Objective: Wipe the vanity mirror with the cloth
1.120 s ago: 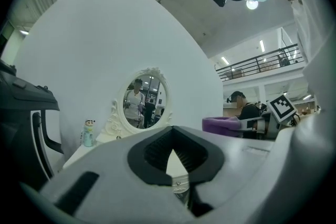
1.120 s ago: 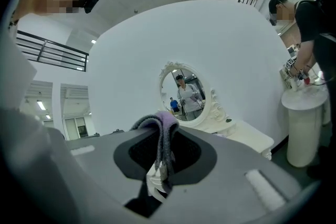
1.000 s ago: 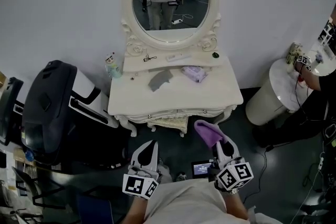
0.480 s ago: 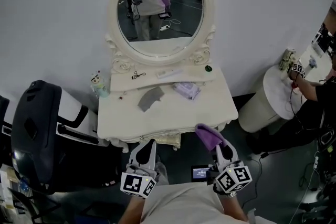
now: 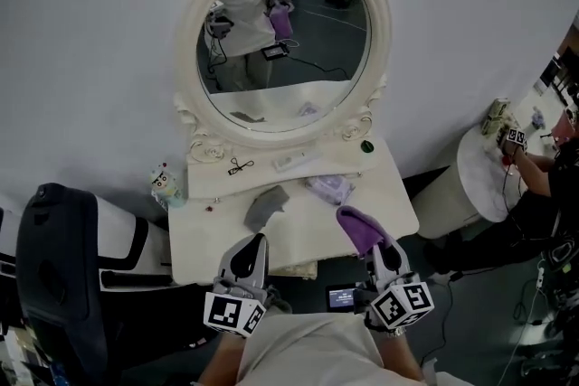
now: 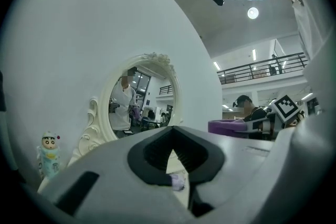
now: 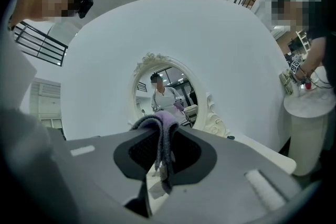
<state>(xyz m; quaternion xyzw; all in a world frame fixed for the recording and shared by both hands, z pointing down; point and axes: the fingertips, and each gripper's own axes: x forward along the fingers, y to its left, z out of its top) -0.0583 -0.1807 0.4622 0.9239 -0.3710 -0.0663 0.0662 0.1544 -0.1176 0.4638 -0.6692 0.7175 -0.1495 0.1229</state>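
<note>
right gripper (image 5: 382, 249) clamped on purple cloth (image 5: 357, 226) | left gripper (image 5: 255, 245) jaws together | vanity mirror (image 5: 285, 41) ahead

White wall (image 5: 90, 23), dark, perhaps glossy floor (image 5: 445, 283)

Purple cloth (image 5: 359, 229); cream-white-framed vanity mirror (image 5: 285, 50); grey rag (image 5: 263, 205); white table (image 5: 389, 203)

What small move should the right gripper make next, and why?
Probably raise the right gripper forward and up toward the mirror. Its jaws are shut on the purple cloth, which is low, near the vanity table's front, and clearly apart from the glass, so wiping has not yet begun.
</note>
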